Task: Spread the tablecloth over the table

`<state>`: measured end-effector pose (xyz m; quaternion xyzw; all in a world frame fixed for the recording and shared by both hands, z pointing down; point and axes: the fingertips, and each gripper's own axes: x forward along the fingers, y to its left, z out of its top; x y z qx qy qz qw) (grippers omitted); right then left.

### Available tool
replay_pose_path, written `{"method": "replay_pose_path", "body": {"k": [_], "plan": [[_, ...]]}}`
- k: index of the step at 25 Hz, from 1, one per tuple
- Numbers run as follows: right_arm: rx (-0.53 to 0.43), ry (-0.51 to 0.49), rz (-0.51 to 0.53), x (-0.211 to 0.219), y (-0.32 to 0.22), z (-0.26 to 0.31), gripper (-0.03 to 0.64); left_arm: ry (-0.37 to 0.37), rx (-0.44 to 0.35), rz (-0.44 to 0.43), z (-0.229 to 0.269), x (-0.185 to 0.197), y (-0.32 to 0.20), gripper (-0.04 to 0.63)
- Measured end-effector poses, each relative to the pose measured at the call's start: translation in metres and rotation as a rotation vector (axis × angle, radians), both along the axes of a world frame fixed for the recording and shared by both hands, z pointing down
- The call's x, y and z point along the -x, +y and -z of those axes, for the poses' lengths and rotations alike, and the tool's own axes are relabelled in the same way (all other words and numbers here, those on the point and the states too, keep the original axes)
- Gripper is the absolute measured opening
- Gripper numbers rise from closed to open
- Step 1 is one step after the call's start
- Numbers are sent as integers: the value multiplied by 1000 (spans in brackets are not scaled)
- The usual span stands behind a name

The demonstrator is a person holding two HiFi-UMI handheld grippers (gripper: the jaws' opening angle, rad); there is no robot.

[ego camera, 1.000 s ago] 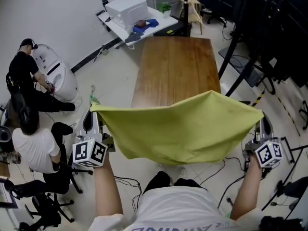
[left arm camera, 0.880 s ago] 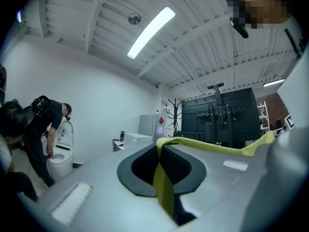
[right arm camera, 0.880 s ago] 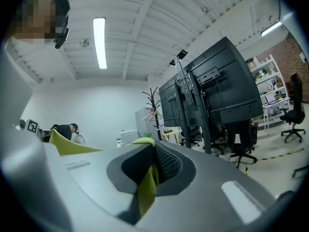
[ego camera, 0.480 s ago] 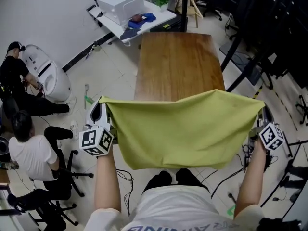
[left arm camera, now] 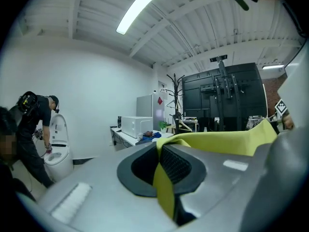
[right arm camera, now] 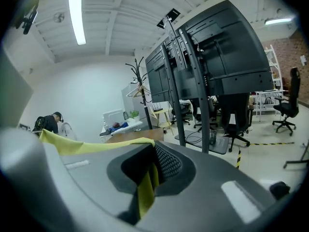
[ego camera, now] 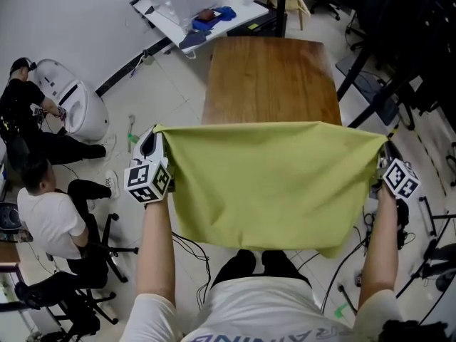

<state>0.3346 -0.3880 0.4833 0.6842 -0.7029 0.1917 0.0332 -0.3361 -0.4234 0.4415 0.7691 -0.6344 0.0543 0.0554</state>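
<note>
A yellow-green tablecloth (ego camera: 269,184) hangs stretched between both grippers, its top edge nearly straight, in front of the near end of the bare wooden table (ego camera: 271,80). My left gripper (ego camera: 154,142) is shut on the cloth's left top corner (left arm camera: 164,178). On the right top corner (right arm camera: 146,186) my right gripper (ego camera: 383,150) is shut as well. The cloth's lower edge droops toward the person's legs. It hides the table's near edge in the head view. In the right gripper view the table (right arm camera: 130,135) shows beyond the jaws.
A white side table (ego camera: 206,13) with a white box and blue cloth stands beyond the wooden table. Two people and a white pod-like machine (ego camera: 71,105) are at the left. Black stands (ego camera: 370,55) and cables flank the right side. An office chair (ego camera: 71,291) is at lower left.
Both grippers have moved forward toward the table and spread apart. The cloth's sagging top edge has pulled straight and taut, and the cloth hangs wider.
</note>
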Motion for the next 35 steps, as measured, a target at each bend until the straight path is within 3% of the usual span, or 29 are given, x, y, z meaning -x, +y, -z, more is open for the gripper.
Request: {"method": "replay_pose_path", "body": {"k": [22, 35], "plan": [[190, 123, 79, -12, -128, -96, 8, -116, 174, -22, -109, -8, -106, 9], [275, 172, 116, -7, -170, -159, 8, -176, 241, 42, -177, -4, -149, 9]]}}
